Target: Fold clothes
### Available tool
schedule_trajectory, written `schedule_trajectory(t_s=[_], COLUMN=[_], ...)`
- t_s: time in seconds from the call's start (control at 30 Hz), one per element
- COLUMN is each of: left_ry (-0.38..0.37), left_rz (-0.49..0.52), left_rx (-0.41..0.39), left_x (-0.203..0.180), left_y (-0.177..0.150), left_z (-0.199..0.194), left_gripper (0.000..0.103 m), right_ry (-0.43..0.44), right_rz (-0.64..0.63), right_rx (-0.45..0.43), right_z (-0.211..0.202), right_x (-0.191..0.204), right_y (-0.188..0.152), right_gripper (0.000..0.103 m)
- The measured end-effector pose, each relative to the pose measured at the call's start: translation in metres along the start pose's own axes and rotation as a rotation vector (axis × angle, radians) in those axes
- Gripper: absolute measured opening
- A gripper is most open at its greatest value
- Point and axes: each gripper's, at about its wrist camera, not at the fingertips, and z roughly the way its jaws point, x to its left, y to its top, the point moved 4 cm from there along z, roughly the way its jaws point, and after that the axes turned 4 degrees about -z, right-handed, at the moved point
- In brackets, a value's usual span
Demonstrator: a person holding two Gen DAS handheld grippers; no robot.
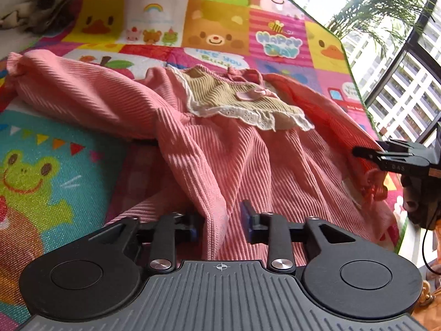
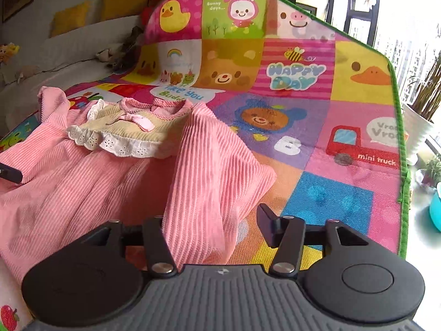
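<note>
A pink ribbed child's dress (image 1: 234, 160) with a beige lace-trimmed bib (image 1: 237, 102) lies front up on a colourful play mat (image 1: 220, 27). My left gripper (image 1: 222, 220) is open, its jaws either side of a raised fold at the dress hem. My right gripper (image 2: 215, 226) is open too, with a pink sleeve (image 2: 209, 171) draped between its jaws. The right gripper also shows at the right edge of the left wrist view (image 1: 366, 153), at the dress's right side. The dress shows in the right wrist view (image 2: 82, 182).
The mat (image 2: 317, 138) has a green border and lies on a pale surface. Windows (image 1: 399, 82) with plants stand to the right. A white sofa with yellow cushions (image 2: 71, 19) is at the back left. A teal tub (image 2: 435, 209) sits at the far right.
</note>
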Motion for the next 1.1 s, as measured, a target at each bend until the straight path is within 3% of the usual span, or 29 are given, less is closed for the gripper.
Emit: schedule_trajectory(t_s=[0.13,0.17,0.23,0.27,0.43,0.47,0.53,0.57,0.6,0.63,0.7,0.77,0.87,0.97,1.03,1.1], left_ry=[0.031,0.045,0.090,0.119,0.270,0.296,0.346,0.365,0.382,0.396,0.425,0.441,0.402,0.356,0.297,0.210], left_rz=[-0.144,-0.180,-0.251,-0.288,-0.449,-0.472,-0.520,-0.531,-0.535,-0.511,-0.426,-0.342,-0.237,-0.039,0.067,0.121], left_rx=[-0.100,-0.124,-0.166,-0.184,-0.262,-0.271,-0.280,-0.280,-0.277,-0.274,-0.273,-0.311,-0.402,-0.496,-0.510,-0.473], left_x=[0.023,0.030,0.047,0.057,0.108,0.115,0.131,0.136,0.141,0.142,0.141,0.129,0.093,0.036,0.001,-0.024], left_y=[0.028,0.037,0.058,0.069,0.117,0.124,0.134,0.136,0.137,0.137,0.137,0.141,0.158,0.170,0.163,0.149], left_z=[-0.004,-0.002,0.003,0.006,0.026,0.029,0.036,0.039,0.042,0.044,0.047,0.037,0.016,0.005,0.006,0.010], left_gripper=[0.085,0.092,0.093,0.093,0.093,0.092,0.086,0.071,0.050,0.041,0.004,0.004,0.004,0.005,0.008,0.011], right_ry=[0.048,0.063,0.075,0.059,-0.318,-0.363,-0.343,-0.313,-0.284,-0.255,-0.230,-0.220,-0.224,-0.214,-0.185,-0.148], right_rz=[-0.042,-0.056,-0.045,-0.028,0.025,0.066,0.177,0.217,0.242,0.267,0.281,0.283,0.291,0.301,0.282,0.251], right_rx=[0.046,0.064,0.072,0.058,-0.100,-0.115,-0.127,-0.136,-0.142,-0.149,-0.134,-0.114,-0.107,-0.135,-0.158,-0.174], right_z=[-0.005,-0.004,0.000,0.003,0.020,0.023,0.026,0.026,0.025,0.025,0.026,0.026,0.024,0.018,0.014,0.012], right_x=[0.010,0.015,0.013,0.007,-0.055,-0.070,-0.091,-0.094,-0.096,-0.097,-0.094,-0.091,-0.091,-0.088,-0.079,-0.065], right_y=[-0.005,-0.006,-0.002,0.006,0.060,0.069,0.079,0.080,0.078,0.076,0.067,0.057,0.052,0.058,0.065,0.072], right_gripper=[0.057,0.046,0.023,0.022,0.025,0.033,0.044,0.055,0.060,0.067,0.068,0.068,0.068,0.068,0.068,0.068])
